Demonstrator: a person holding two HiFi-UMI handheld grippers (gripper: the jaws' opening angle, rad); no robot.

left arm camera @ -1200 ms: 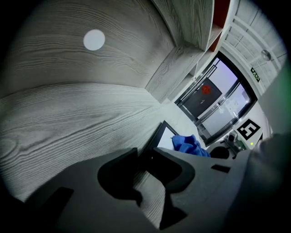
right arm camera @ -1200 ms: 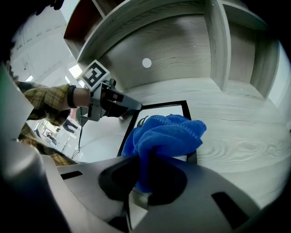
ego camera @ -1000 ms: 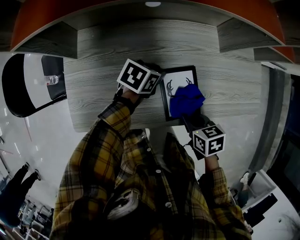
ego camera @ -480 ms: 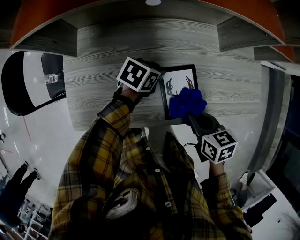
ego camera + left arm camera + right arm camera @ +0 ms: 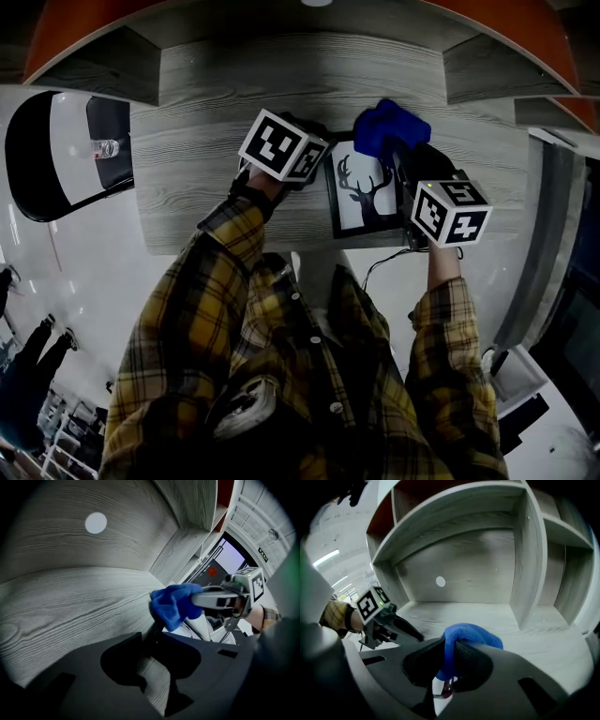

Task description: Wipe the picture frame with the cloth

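Observation:
The black picture frame (image 5: 366, 195) with a deer print lies on the grey wood table (image 5: 206, 159). My left gripper (image 5: 323, 161) is shut on the frame's left edge, and that dark edge (image 5: 157, 629) runs in between its jaws. A blue cloth (image 5: 387, 127) is bunched at the frame's far edge with my right gripper (image 5: 398, 148) shut on it. In the right gripper view the cloth (image 5: 468, 637) bulges out over the jaws, with a strip of the white print (image 5: 438, 693) below. The left gripper view shows the cloth (image 5: 172, 604) hanging from the right gripper's fingers (image 5: 213, 599).
Shelf compartments with upright dividers (image 5: 524, 559) rise behind the table. A white round dot (image 5: 440, 581) marks the back panel. The table's near edge lies close to the person's body. A black-and-white object (image 5: 42, 159) stands on the white floor at the left.
My right gripper has carried the cloth from the frame's near right corner up across it to the far edge, uncovering the deer print. The left gripper has stayed on the frame's left edge.

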